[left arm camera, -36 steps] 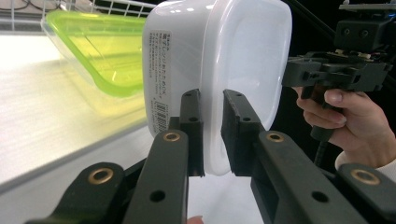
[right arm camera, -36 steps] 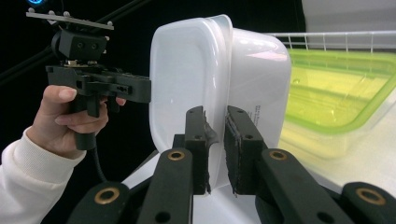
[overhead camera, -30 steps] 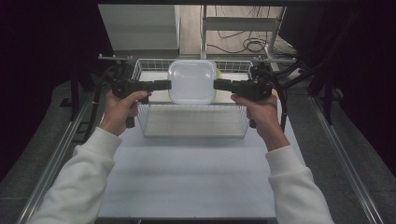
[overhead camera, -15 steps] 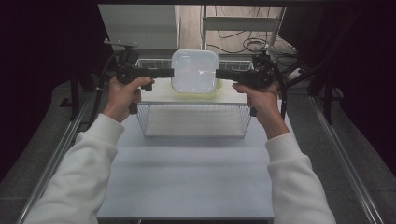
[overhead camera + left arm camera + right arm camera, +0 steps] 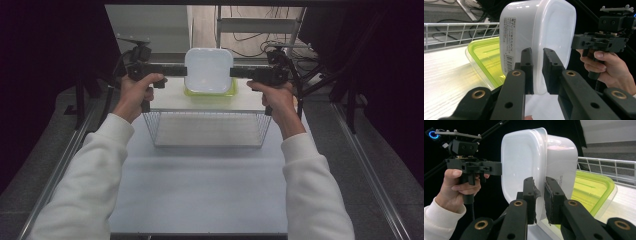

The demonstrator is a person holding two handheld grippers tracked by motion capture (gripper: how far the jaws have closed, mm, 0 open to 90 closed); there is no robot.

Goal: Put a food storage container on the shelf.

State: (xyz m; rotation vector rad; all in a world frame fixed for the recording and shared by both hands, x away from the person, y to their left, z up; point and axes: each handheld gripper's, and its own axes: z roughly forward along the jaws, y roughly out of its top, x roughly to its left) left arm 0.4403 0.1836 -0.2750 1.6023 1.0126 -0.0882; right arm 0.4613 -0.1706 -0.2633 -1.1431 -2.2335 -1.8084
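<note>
Risk: translucent white plastic container [image 5: 208, 70] hangs above the green-lidded box [image 5: 210, 92] on the wire basket [image 5: 207, 125] top, left gripper [image 5: 537, 72] and right gripper [image 5: 539, 200] each pinching only an opposite rim. Uneven pull could twist it free and drop it.

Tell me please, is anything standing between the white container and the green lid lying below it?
Nothing visible does. The white container, gripped at its rim by the left gripper and right gripper, hangs above the green lid on the white board with open space between.
</note>
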